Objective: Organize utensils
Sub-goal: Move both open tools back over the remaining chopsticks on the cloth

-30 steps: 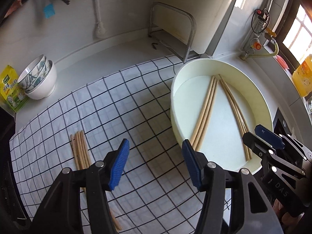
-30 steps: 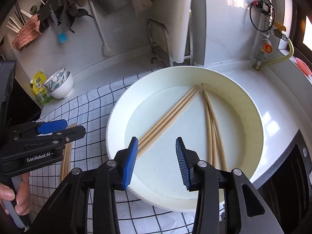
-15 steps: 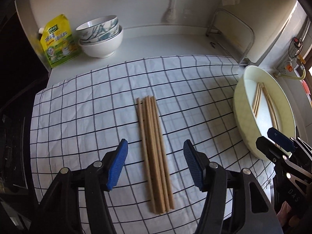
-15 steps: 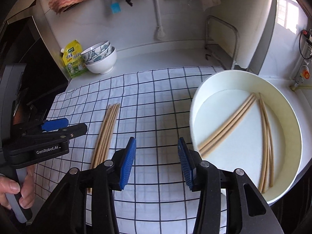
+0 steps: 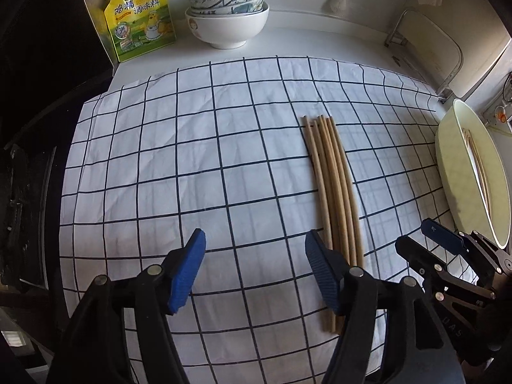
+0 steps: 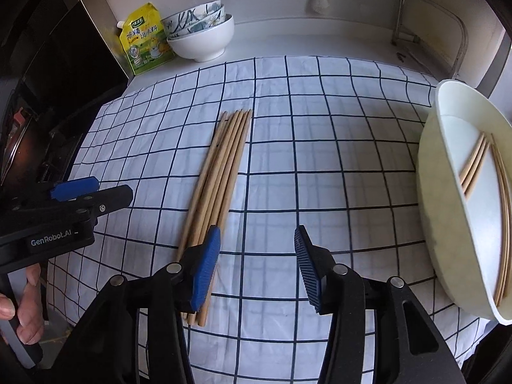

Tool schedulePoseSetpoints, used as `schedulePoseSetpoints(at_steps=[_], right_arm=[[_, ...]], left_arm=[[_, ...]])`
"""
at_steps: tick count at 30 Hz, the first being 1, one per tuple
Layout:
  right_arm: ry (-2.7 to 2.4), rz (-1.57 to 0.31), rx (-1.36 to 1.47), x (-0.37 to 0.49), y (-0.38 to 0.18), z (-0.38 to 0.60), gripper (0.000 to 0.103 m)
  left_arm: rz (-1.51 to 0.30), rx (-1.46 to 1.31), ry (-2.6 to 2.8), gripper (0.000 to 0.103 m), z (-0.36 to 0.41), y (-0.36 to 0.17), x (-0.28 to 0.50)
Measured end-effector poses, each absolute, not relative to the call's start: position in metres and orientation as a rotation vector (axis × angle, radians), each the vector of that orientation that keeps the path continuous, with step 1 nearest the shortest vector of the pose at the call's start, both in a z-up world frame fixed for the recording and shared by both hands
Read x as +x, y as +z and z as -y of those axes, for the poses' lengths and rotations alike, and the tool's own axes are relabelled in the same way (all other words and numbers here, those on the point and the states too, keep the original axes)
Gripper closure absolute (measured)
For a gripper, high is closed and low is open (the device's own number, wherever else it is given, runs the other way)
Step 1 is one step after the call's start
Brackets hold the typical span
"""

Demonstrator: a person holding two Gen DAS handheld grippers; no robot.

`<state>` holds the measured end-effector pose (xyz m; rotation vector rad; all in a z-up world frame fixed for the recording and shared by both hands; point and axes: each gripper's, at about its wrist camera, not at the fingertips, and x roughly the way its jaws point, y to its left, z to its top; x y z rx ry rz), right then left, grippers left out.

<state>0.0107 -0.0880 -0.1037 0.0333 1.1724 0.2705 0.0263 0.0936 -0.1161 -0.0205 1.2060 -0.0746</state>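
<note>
A bundle of several wooden chopsticks (image 5: 332,185) lies lengthwise on the checked cloth (image 5: 198,166); it also shows in the right wrist view (image 6: 220,172). A white basin (image 6: 448,211) at the right holds more chopsticks (image 6: 473,169). My left gripper (image 5: 254,267) is open and empty above the cloth, left of the bundle's near end. My right gripper (image 6: 257,267) is open and empty, its left finger over the bundle's near end. The right gripper also shows in the left wrist view (image 5: 425,240), and the left gripper in the right wrist view (image 6: 92,192).
Stacked bowls (image 5: 227,9) and a yellow-green seasoning pouch (image 5: 139,16) stand at the back of the counter. A metal rack (image 5: 425,48) stands at the back right. A dark stove area (image 6: 28,121) borders the cloth on the left.
Both grippers have swung left, away from the basin and over the cloth. The chopstick bundle now lies close by, and the basin sits at the right edge of both views.
</note>
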Motion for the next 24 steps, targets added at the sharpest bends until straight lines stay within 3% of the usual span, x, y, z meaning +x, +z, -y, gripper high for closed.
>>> schedulePoseSetpoints(at_steps=[24], right_arm=[[0.191, -1.226, -0.018, 0.006, -0.136, 0.065, 0.055]], left_arm=[[-1.220, -0.031, -0.156, 0.036, -0.100, -0.139, 0.018]])
